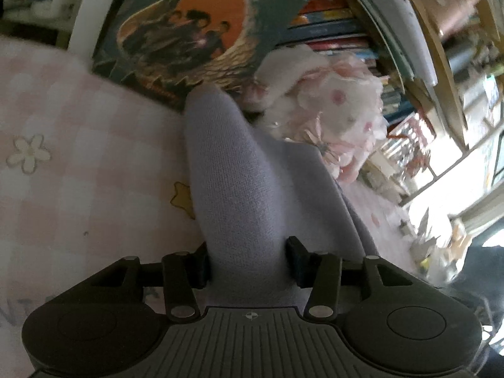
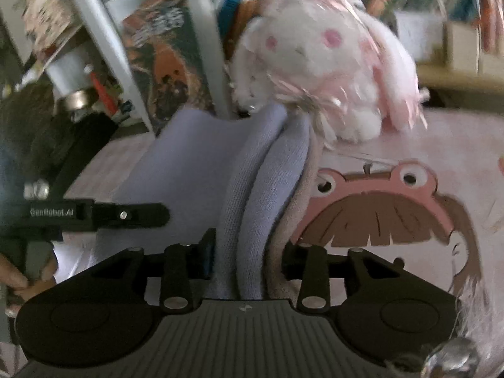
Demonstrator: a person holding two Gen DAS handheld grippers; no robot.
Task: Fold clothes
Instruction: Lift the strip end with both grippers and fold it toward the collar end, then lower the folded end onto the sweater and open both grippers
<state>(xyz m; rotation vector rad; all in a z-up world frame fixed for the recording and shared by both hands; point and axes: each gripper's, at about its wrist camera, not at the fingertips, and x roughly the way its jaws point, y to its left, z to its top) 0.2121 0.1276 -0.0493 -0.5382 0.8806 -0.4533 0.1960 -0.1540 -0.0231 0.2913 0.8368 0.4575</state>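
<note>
A lavender knit garment (image 1: pixel 239 189) lies on a pink checked sheet (image 1: pixel 78 157) and rises in a thick ridge into my left gripper (image 1: pixel 249 264). The cloth fills the gap between its two black fingers, so it is shut on the fabric. In the right wrist view, two stacked folds of the same garment (image 2: pixel 252 195) run between the fingers of my right gripper (image 2: pixel 245 258), which is shut on them with some pinkish fabric beside the right pad. The left gripper's finger (image 2: pixel 138 214) lies on the garment at the left, held by a person's hand (image 2: pixel 19 280).
A white and pink plush bunny (image 2: pixel 321 63) sits just behind the garment, also seen as plush bunny (image 1: pixel 330 100). A large dark picture book (image 1: pixel 189 37) and shelves of books (image 1: pixel 340 28) stand behind. The sheet carries a cartoon print (image 2: pixel 387 214) at the right.
</note>
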